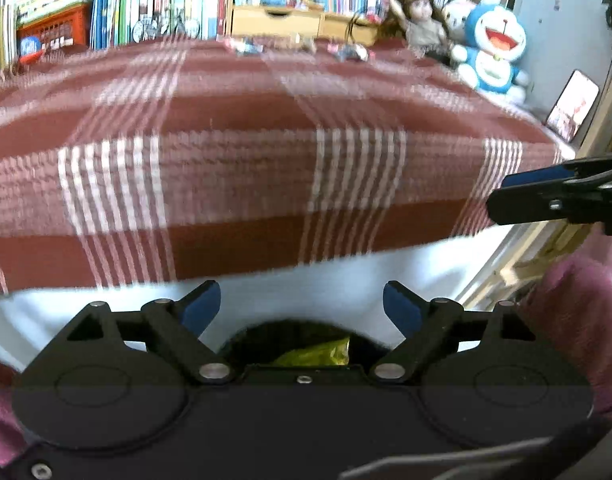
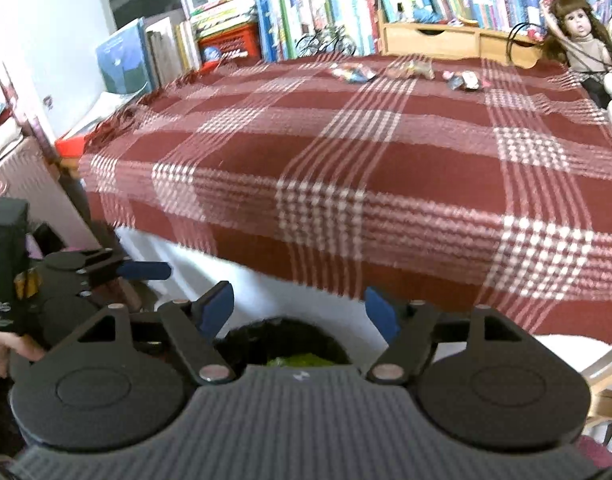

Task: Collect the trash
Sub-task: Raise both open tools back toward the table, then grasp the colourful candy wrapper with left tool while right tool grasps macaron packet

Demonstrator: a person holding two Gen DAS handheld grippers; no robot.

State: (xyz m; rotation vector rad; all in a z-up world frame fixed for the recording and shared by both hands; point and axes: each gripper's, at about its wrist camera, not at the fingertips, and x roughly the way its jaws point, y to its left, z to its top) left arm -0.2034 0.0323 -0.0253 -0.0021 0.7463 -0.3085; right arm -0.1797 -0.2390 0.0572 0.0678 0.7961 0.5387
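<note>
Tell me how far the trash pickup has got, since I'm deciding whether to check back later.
Done: a yellow-green wrapper lies in the black bin. In hand: nothing; the left tongs and right tongs are open and empty above the bin. Left: several small wrappers at the far edge of the plaid tablecloth.

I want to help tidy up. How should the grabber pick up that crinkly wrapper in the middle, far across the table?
Judging from the right view, the middle wrapper lies flat and crumpled on the checked cloth. Best to come down from above and pinch its raised crinkled middle with the open right gripper. A flat edge would probably slip.
</note>
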